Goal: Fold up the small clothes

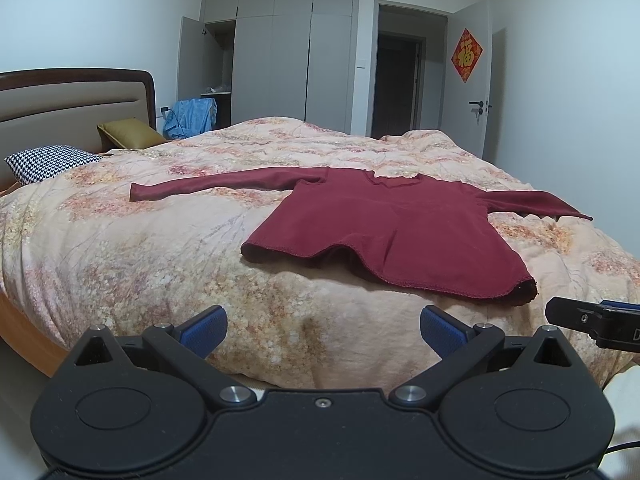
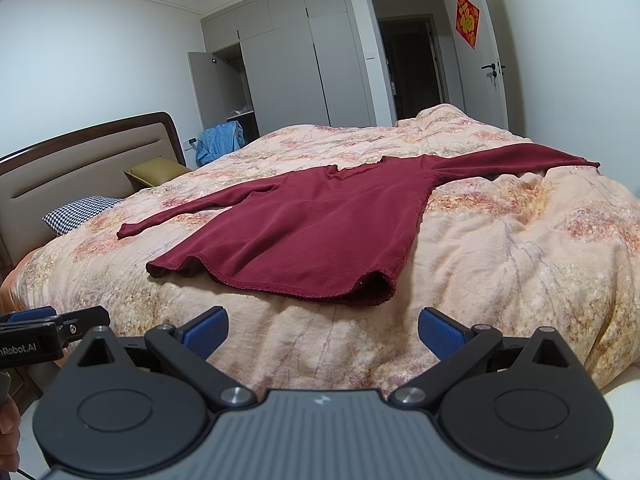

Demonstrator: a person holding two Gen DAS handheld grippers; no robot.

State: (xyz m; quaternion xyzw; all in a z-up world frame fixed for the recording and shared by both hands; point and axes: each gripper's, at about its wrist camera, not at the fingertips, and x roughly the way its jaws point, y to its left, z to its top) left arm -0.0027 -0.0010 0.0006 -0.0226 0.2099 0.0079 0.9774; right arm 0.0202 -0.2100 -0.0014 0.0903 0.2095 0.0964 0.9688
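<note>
We hold the left gripper [image 1: 323,330] with its jaws spread wide and nothing between the blue pads [image 1: 204,330]. The right gripper [image 2: 323,330] is likewise spread wide and unloaded. Both hover at the near edge of the bed, short of the fabric, side by side. The dark red long-sleeved top [image 1: 384,232] lies flat on the floral quilt [image 1: 140,272], hem toward us, both sleeves extended outward. Beyond it we see a houndstooth pillow [image 1: 52,162], the headboard [image 1: 72,96] and a grey wardrobe [image 1: 288,56].
</note>
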